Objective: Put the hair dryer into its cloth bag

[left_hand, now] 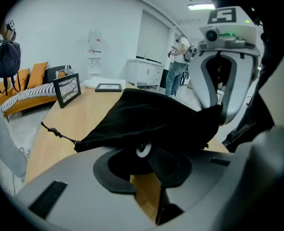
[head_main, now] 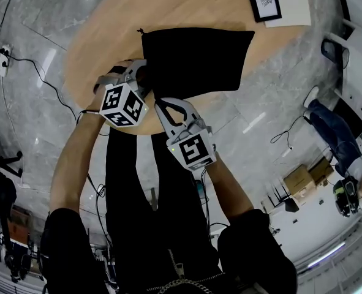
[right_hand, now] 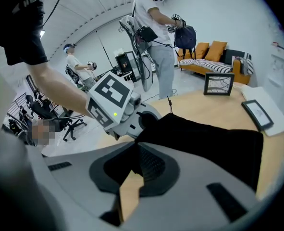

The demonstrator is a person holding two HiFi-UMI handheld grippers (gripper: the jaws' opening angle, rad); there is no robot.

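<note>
Nearest: right gripper, jaws clenched on near edge of black cloth bag; left gripper beside it, jaws grasping same edge. Lies bulging on round wooden worktop. Hair dryer visible nowhere; possibly inside already, cannot tell, drawstring loose. Around: picture frames on worktop, grey marble floor, orange sofa, other people.
</note>
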